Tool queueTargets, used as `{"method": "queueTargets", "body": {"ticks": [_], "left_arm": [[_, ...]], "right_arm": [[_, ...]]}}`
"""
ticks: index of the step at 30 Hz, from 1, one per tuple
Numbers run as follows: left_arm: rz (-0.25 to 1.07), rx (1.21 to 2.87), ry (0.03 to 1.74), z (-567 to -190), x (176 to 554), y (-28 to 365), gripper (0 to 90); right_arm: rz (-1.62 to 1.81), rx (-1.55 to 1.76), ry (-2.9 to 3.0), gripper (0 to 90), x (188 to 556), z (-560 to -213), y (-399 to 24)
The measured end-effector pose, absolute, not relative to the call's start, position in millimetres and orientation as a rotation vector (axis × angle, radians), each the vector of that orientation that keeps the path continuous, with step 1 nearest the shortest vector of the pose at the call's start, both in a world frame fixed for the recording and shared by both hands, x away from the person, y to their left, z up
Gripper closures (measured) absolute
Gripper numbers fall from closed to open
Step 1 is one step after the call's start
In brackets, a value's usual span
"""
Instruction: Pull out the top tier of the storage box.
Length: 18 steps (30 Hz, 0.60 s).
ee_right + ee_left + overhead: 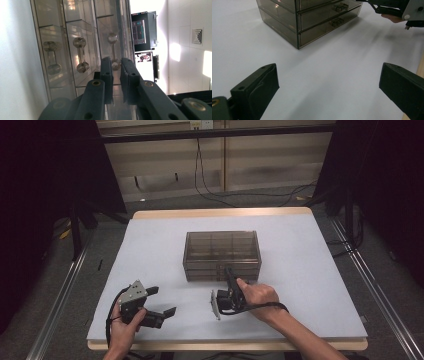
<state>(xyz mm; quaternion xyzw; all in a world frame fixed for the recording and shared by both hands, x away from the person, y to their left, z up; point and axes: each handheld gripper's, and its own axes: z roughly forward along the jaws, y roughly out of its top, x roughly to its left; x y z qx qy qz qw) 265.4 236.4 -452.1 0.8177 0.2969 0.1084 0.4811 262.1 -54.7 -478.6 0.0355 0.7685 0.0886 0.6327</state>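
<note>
Smoky translucent plastic three-drawer organiser box [221, 255] sits mid-desk, a bit toward the far edge, drawer fronts facing the near edge. Right gripper [231, 274], rolled on its side, has its tips at the drawer fronts. In the right gripper view its jaws stand narrow, a slim gap between them, lined up on the clear dumbbell-shaped handle of one drawer [113, 51]; the handle's near knob sits just past the fingertips [107, 65]. Can't tell if the pads touch it yet; nothing looks clamped.

Step in hand, by my read: grab that handle and pull the drawer open. To do it well: push in slightly so the bar lies between the pads, close fully behind the knob, pull straight toward the near edge, keep level so the light box doesn't skid or tip.

Left gripper [161, 301] hovers near the near-left corner, jaws wide apart, holding nothing; could brace the box.
</note>
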Motion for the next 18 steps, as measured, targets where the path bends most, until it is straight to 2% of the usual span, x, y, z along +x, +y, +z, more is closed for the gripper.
{"method": "queueTargets", "body": {"ticks": [18], "left_arm": [[0.258,1.991,0.721,-452.1,265.0,236.2,2.3]], "right_arm": [[0.206,0.059,1.768,81.7,248.1,-474.8,-55.0]]}}
